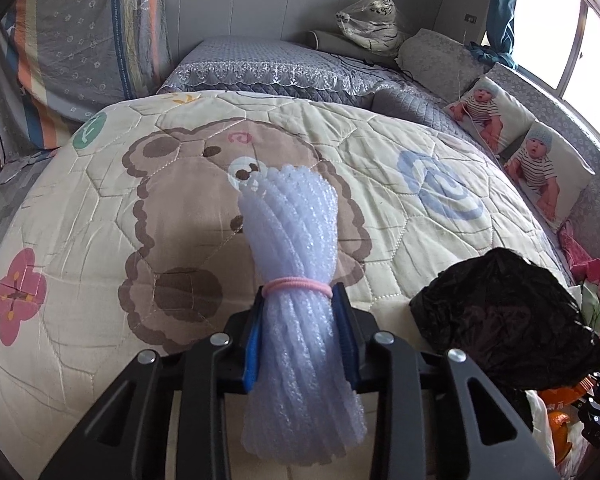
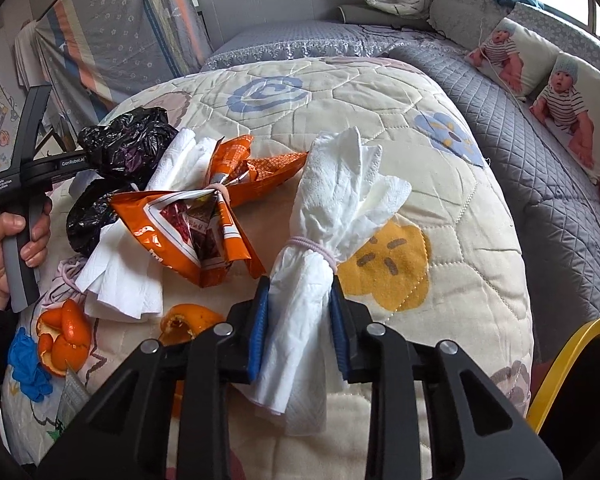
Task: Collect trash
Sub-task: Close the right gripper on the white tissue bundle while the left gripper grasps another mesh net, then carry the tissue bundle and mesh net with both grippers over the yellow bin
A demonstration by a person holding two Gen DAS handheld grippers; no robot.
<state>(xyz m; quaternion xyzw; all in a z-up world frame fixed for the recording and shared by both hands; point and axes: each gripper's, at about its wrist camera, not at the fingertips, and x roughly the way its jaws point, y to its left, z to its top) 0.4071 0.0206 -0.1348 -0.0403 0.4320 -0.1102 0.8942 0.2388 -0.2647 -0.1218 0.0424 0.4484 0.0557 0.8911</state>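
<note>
Both grippers hold trash over the bed

The left gripper (image 1: 298, 336) squeezes a foam net bundle (image 1: 300, 280); the right gripper (image 2: 300, 328) squeezes a tissue bundle (image 2: 324, 248), above the quilt (image 2: 460, 240) near the yellow bin (image 2: 560, 368)

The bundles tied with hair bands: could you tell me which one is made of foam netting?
The pale foam bundle in the left gripper; the right gripper holds white tissue.

1. The left gripper (image 1: 299, 312) points forward along the bed, its blue-padded jaws clamped on a bundle of foam netting (image 1: 296, 280).
2. The right gripper (image 2: 300, 312) points the same way, its jaws pinching a banded tissue bundle (image 2: 324, 232).
3. A bare hand (image 2: 4, 248) grips the left gripper's handle.
</note>
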